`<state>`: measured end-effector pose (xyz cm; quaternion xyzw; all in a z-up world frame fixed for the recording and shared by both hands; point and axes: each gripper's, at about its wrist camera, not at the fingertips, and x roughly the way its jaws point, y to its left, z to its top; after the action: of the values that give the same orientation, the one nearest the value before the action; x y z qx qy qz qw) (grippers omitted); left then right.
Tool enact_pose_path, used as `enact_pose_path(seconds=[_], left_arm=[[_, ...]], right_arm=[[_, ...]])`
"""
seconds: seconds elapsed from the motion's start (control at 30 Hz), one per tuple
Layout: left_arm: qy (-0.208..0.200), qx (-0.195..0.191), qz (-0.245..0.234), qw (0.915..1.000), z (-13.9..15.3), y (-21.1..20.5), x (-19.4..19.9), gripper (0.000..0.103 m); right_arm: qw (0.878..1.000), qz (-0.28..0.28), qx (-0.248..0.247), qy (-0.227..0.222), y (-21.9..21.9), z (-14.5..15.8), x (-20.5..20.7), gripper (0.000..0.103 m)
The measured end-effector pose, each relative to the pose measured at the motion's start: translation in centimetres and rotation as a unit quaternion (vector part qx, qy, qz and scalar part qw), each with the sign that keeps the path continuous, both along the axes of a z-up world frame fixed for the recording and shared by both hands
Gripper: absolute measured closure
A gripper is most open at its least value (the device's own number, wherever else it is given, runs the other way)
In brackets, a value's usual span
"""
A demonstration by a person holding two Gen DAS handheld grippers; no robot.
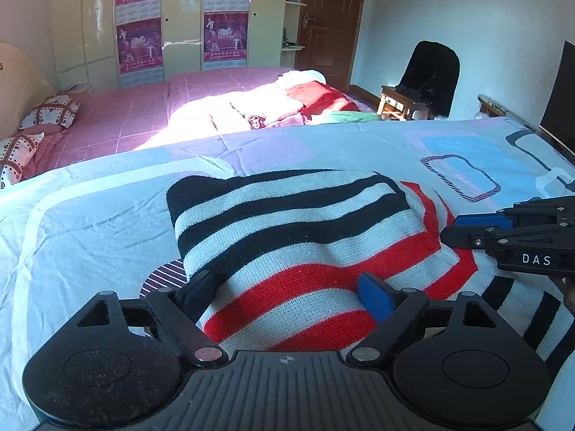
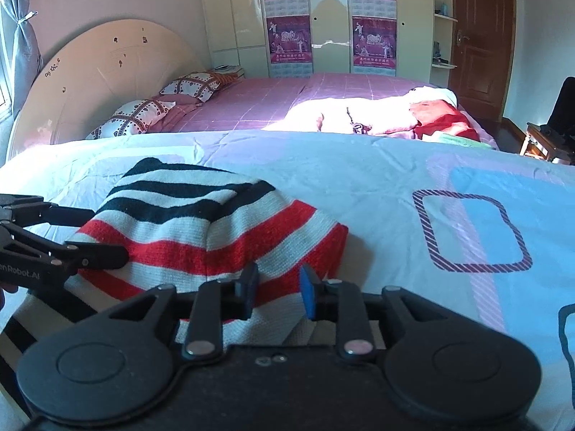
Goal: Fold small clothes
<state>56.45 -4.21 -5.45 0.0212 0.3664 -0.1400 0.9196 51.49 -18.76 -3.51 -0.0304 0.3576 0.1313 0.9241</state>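
Observation:
A knitted sweater (image 1: 287, 222) with black, white and red stripes lies folded over on the pale blue patterned bedsheet (image 1: 90, 233). My left gripper (image 1: 287, 298) stands wide open at its near edge, with the red-striped part lying between the fingers and the pads not pressing it. In the left wrist view my right gripper (image 1: 456, 230) comes in from the right at the sweater's right edge. In the right wrist view the sweater (image 2: 201, 222) bulges in front of the right gripper (image 2: 278, 292), whose fingers stand a little apart with fabric in the gap. The left gripper (image 2: 107, 231) reaches in from the left.
Behind the blue sheet (image 2: 359, 179) is a pink bed (image 2: 273, 104) with heart-print pillows (image 2: 136, 118) and a sunlit heap of red and pale bedding (image 1: 309, 97). A chair draped in black (image 1: 427, 75), a dark screen (image 1: 560, 97), wardrobes and a brown door (image 1: 330, 18) stand beyond.

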Motion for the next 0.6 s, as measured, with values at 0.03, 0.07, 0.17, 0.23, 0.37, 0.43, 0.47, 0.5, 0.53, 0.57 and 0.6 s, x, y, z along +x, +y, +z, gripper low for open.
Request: enact_pose_path(seconds=[0.03,0.07,0.17,0.23,0.37,0.43,0.47,0.5,0.53,0.57,0.6], left_arm=[[0.0,0.005,0.006,1.0,0.0,0.0,-0.1,0.009],[-0.001,0.008,0.011,0.9999,0.2,0.2,-0.3,0.008],[-0.015,-0.006,0.009,0.9998,1.3,1.0,-2.1,0.008],[-0.014,-0.019,0.005,0.9997,1.7,1.7,-3.5,0.008],[0.014,-0.084,-0.008,0.9964,1.1,3.6,-6.1,0.008],[0.04,-0.102,-0.014,0.9939,0.0,3.7,-6.6,0.008],[0.048,-0.099,-0.016,0.9938,-0.5,3.6,-6.8,0.008],[0.056,-0.098,-0.014,0.9935,-1.2,3.4,-7.0,0.008],[0.065,-0.106,-0.014,0.9922,-1.7,3.4,-7.1,0.008],[0.073,-0.114,-0.008,0.9907,-2.2,3.5,-7.3,0.008],[0.074,-0.119,-0.003,0.9901,-2.4,3.6,-7.6,0.008]], right_arm=[[1.0,-0.004,-0.005,-0.004,0.0,0.2,-0.2,0.067],[1.0,-0.005,-0.003,-0.006,-0.2,0.5,-0.4,0.066],[1.0,0.001,0.026,-0.015,-1.3,1.8,-2.1,0.068],[0.999,0.007,0.042,-0.02,-2.2,2.3,-3.7,0.068],[0.996,0.016,0.089,0.01,-3.7,1.8,-6.4,0.067],[0.994,0.013,0.103,0.035,-4.0,0.8,-6.7,0.065],[0.993,0.011,0.112,0.04,-4.2,0.4,-6.9,0.065],[0.992,0.01,0.119,0.043,-4.3,0.0,-7.0,0.065],[0.991,0.008,0.124,0.043,-4.5,-0.1,-7.0,0.065],[0.991,0.006,0.13,0.043,-4.8,-0.3,-7.1,0.065],[0.99,0.006,0.135,0.045,-5.0,-0.5,-7.0,0.064]])
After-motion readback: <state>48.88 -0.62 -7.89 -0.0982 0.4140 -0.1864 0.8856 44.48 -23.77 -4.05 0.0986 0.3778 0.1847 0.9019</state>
